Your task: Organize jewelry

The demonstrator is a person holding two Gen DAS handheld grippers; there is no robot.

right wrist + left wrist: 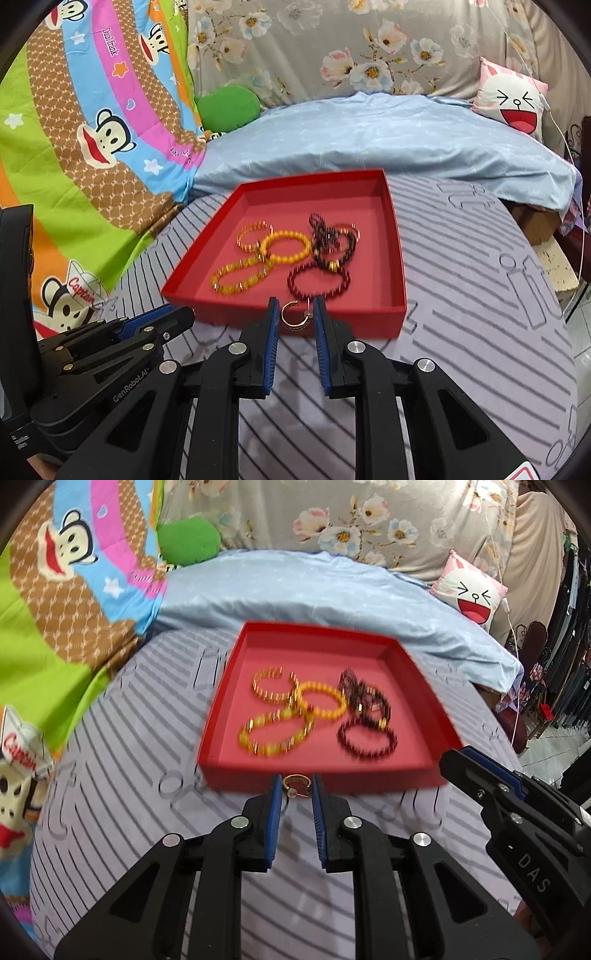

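Observation:
A shallow red tray (413,775) (391,317) lies on the striped grey bedcover and holds several bracelets: yellow and gold ones (321,701) (286,245) on its left, dark red and black ones (367,740) (319,284) on its right. My left gripper (296,787) is shut on a small gold hoop earring (295,783), just short of the tray's near wall. Held the same way in my right gripper (294,312) is a second gold hoop earring (293,315), in front of the tray's near wall. Each gripper shows at the edge of the other's view.
A striped grey bedcover (480,295) lies under the tray. A light blue quilt (369,133) is bunched behind it, and a colourful monkey-print blanket (92,129) rises on the left. A pink and white cartoon cushion (513,99) sits at the back right.

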